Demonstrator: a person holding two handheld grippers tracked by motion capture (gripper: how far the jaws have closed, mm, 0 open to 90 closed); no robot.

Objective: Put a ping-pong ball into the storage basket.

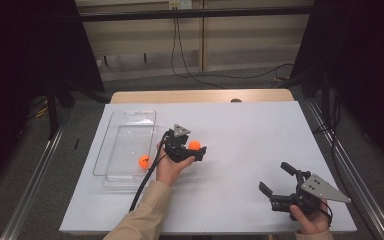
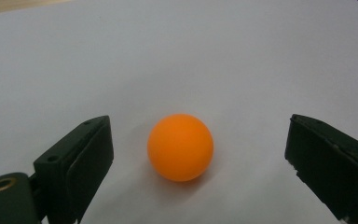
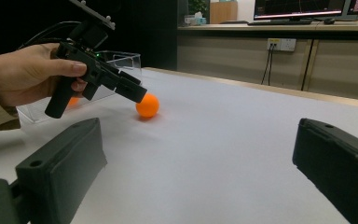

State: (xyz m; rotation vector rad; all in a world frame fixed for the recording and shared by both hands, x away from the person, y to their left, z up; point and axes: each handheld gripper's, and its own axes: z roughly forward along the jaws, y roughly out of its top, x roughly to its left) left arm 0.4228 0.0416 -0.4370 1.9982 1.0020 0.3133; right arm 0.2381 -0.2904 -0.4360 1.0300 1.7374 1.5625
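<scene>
White bench (image 1: 240,130): left gripper (image 2: 193,154), jaws apart, brackets an orange ball (image 2: 180,147) beside a clear tray (image 1: 130,125) (second ball (image 1: 144,161) inside). Next, probably closing gently. Right gripper (image 1: 280,182) rests open.

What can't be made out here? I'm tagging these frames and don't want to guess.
- Second orange ball in the clear tray: in the right gripper view the left hand hides most of it.
- Left gripper fingers: in the high view its own body covers them, so whether they touch the orange ball is unclear there.
- Right gripper: fingers cut off by the bottom edge.
</scene>
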